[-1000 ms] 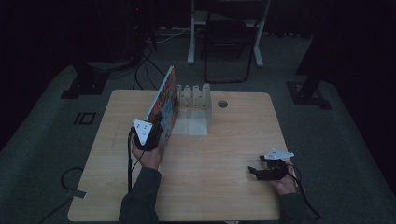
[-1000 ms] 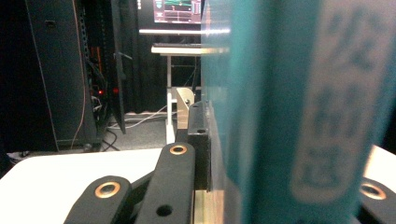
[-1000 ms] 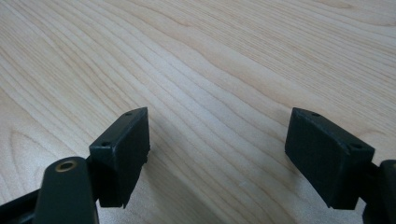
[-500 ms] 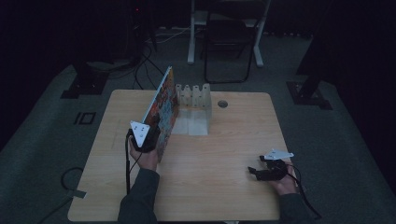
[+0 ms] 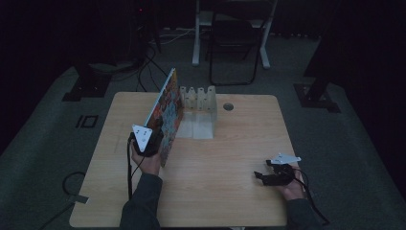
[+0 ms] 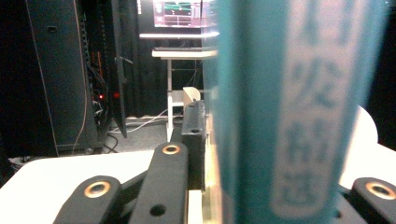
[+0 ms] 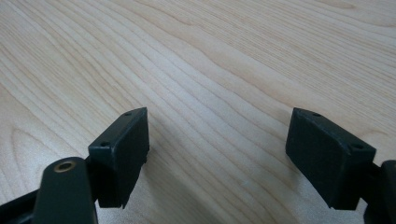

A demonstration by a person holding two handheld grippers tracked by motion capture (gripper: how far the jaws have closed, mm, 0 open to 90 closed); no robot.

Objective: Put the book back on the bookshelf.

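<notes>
Looking down from the high view, the wooden table (image 5: pixel 230 158) has plenty of bare top in its middle and right half, with open room right out to the front and right edges. A book (image 5: pixel 165 117) with a colourful cover stands on edge left of centre, leaning and running from the near left toward the back. Its far end meets a white rack (image 5: pixel 197 98) with upright dividers and a flat base; which slot the book sits in I cannot tell, and the other slots look bare. The left gripper (image 5: pixel 146 141) is at the book's near end, just at its edge, held by the left hand (image 5: pixel 147 163). Well apart, near the front right edge, the right gripper (image 5: pixel 268 176) lies low over bare wood in the right hand (image 5: pixel 293 187).

From the left gripper view, the book's teal spine (image 6: pixel 289 107) stands upright and close between the black jaws, with pale lettering down it. The jaws have just been opening a little; a sliver of gap shows beside the left jaw, so they no longer seem to press on the book. The rack (image 6: pixel 191 95) peeks out behind.

From the right gripper view, the jaws stand wide apart with nothing between them, just wood grain beneath.
</notes>
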